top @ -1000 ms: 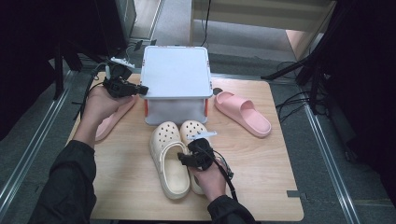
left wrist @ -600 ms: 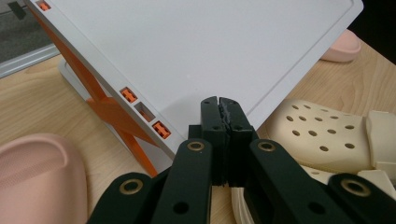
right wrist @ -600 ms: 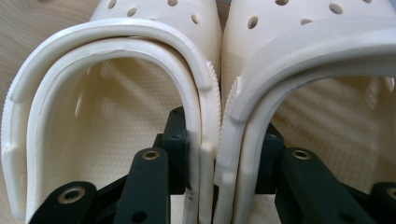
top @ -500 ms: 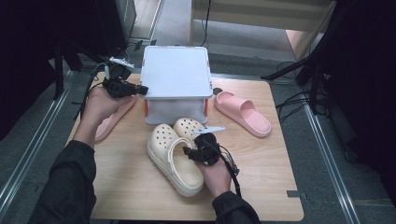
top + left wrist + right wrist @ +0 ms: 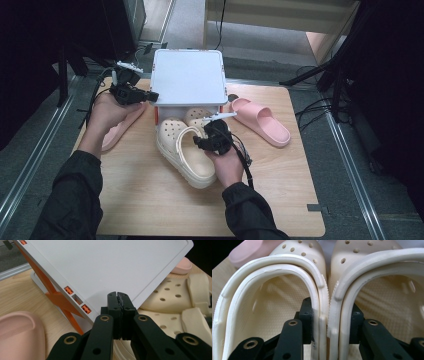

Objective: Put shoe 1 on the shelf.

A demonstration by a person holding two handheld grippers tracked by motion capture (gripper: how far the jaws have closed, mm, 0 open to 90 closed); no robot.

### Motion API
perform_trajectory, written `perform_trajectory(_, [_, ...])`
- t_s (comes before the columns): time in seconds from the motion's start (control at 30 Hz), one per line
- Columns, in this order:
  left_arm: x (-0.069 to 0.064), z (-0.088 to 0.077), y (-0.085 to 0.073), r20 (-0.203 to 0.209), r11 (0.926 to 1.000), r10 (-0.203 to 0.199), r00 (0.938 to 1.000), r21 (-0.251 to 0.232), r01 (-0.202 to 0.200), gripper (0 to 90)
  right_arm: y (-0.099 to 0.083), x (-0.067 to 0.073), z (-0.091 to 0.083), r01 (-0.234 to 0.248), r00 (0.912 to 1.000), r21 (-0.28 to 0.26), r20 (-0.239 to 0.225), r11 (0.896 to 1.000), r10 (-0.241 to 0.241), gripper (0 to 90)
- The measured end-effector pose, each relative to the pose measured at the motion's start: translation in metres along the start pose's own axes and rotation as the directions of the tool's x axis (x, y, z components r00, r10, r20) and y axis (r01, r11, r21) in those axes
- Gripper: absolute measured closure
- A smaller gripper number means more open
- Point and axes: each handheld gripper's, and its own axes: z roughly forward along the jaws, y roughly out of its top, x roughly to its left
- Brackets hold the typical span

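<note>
Your right gripper [image 5: 209, 142] grips 2 cream clogs [image 5: 186, 150] together: 1 jaw sits inside each shoe and the pads pinch the 2 inner side walls [image 5: 325, 315] against each other. The jaws have just been closing on those walls. The clogs lie side by side near the table [image 5: 150, 200] centre, toes pointing toward the far edge and tucked just under the front of the white box [image 5: 189, 77]; the left clog is slightly tilted.

Your left gripper [image 5: 131, 92] is clenched with nothing between its jaws, tips [image 5: 117, 296] just at the box lid's left edge.

1 pink slipper [image 5: 260, 120] lies right of the box, toward the right edge. A 2nd pink slipper [image 5: 120, 127] lies near the left edge, partly under your left hand [image 5: 107, 112].
</note>
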Motion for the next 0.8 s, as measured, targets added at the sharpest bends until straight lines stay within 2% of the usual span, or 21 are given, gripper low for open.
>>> perform_trajectory(0.1, [0.0, 0.0, 0.0, -0.001, 1.0, 0.001, 1.0, 0.001, -0.001, 89.3, 0.007, -0.003, 0.004, -0.005, 0.9999, -0.003, 0.01, 1.0, 0.005, 66.6])
perform_trajectory(0.13, [0.0, 0.0, 0.0, 0.003, 1.0, 0.0, 1.0, -0.002, 0.0, 89.3, 0.015, -0.005, 0.011, -0.01, 0.9998, -0.012, 0.019, 1.0, 0.01, 66.5])
perform_trajectory(0.3, [0.002, 0.0, -0.001, 0.012, 1.0, -0.006, 0.9999, -0.005, 0.006, 89.1, 0.024, -0.005, 0.027, -0.011, 0.9987, -0.022, 0.05, 1.0, 0.013, 66.5])
perform_trajectory(0.33, [0.002, 0.0, -0.001, 0.015, 1.0, -0.006, 0.9999, -0.006, 0.006, 89.1, 0.027, -0.004, 0.035, -0.01, 0.9975, -0.022, 0.07, 1.0, 0.012, 66.5])
perform_trajectory(0.43, [0.002, 0.0, -0.001, 0.014, 1.0, -0.006, 0.9999, -0.007, 0.006, 89.1, 0.029, -0.005, 0.042, -0.012, 0.9965, -0.019, 0.083, 1.0, 0.014, 66.4])
perform_trajectory(0.47, [0.002, 0.0, -0.001, 0.013, 1.0, -0.005, 0.9999, -0.008, 0.005, 89.1, 0.03, -0.005, 0.05, -0.016, 0.9945, -0.011, 0.103, 1.0, 0.017, 66.4])
perform_trajectory(0.63, [0.002, 0.0, -0.002, 0.016, 0.9999, -0.006, 0.9999, -0.011, 0.007, 89.1, 0.03, -0.005, 0.062, -0.008, 0.9906, 0.009, 0.137, 1.0, 0.007, 66.2])
perform_trajectory(0.67, [0.002, -0.001, -0.002, 0.016, 0.9999, -0.005, 0.9999, -0.012, 0.005, 89.1, 0.03, -0.006, 0.063, -0.023, 0.9904, 0.0, 0.136, 1.0, 0.023, 66.2])
perform_trajectory(0.8, [0.003, 0.0, -0.003, 0.021, 0.9998, -0.009, 0.9997, -0.015, 0.01, 89.0, 0.029, -0.009, 0.066, -0.034, 0.9893, -0.017, 0.141, 0.999, 0.037, 65.8])
